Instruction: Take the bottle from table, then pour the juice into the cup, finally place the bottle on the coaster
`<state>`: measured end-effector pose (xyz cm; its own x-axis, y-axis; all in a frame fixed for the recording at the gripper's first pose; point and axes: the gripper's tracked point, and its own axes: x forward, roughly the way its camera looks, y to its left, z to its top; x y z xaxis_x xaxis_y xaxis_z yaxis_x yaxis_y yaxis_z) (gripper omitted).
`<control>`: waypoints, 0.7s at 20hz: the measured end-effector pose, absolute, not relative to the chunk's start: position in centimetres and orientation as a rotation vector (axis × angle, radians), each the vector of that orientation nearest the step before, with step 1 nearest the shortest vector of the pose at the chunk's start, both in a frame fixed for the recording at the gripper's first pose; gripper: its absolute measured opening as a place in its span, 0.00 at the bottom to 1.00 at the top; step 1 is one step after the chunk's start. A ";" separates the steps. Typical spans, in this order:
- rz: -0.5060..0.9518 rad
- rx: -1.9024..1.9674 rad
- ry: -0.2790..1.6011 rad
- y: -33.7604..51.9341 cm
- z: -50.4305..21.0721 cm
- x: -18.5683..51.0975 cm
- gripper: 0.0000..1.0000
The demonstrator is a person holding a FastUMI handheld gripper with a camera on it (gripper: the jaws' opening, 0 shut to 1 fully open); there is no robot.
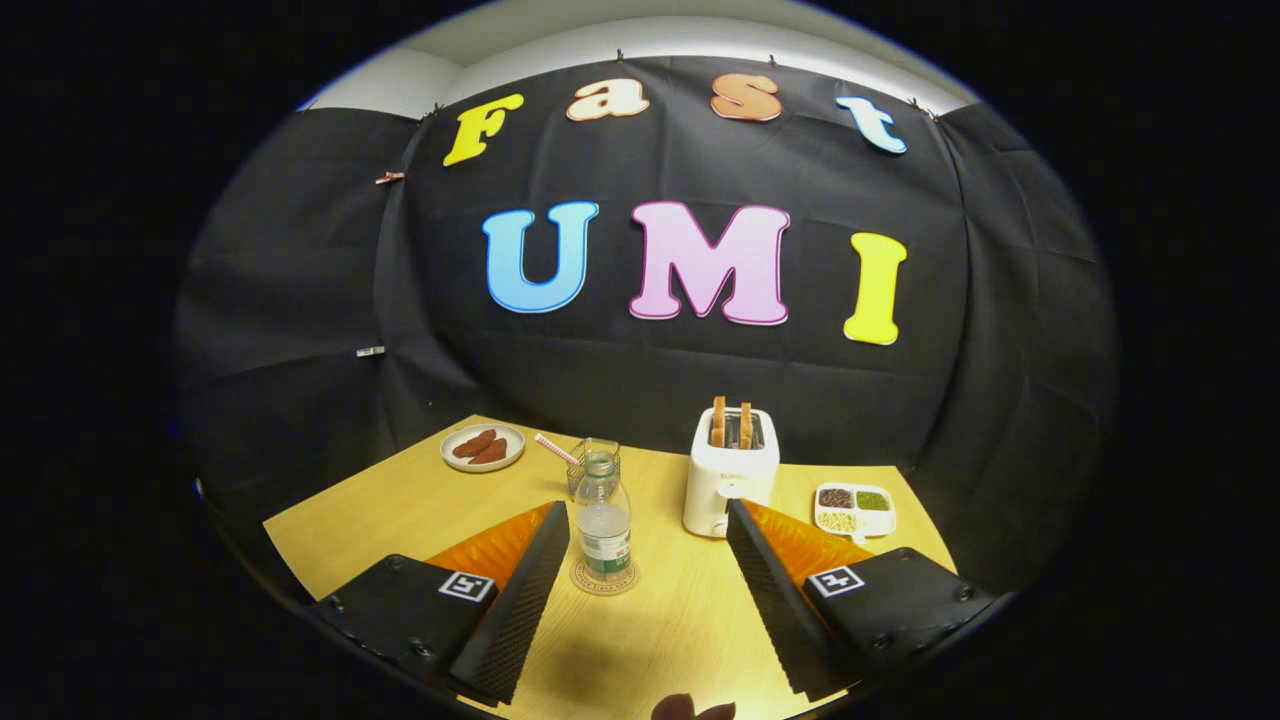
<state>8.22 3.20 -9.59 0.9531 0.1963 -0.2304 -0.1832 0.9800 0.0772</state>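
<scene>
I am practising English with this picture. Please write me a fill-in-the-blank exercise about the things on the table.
1. The clear plastic bottle stands upright on a round ____.
2. The white toaster holds ____ slices of toast.
3. The gripper fingers are ____, apart from the bottle.
4. The small round plate with brown food lies on the ____ wooden table.

Missing words: coaster; two; open; light
</scene>
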 end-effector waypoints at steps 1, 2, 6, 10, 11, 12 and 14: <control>0.187 0.050 0.228 2.7 -8.7 7.5 0.96; 0.176 0.046 0.215 2.1 -7.8 7.1 0.96; 0.130 0.026 0.183 -0.2 -5.5 5.1 0.96; 0.102 0.017 0.176 -1.8 -4.8 3.4 0.96; 0.094 0.012 0.170 -2.2 -4.6 3.1 0.96; 0.083 0.009 0.160 -2.6 -4.3 3.0 0.96; 0.068 0.008 0.153 -3.0 -4.1 2.8 0.96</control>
<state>2.84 -3.02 -4.15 0.9861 0.0678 -0.1518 -0.0666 0.9977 0.0132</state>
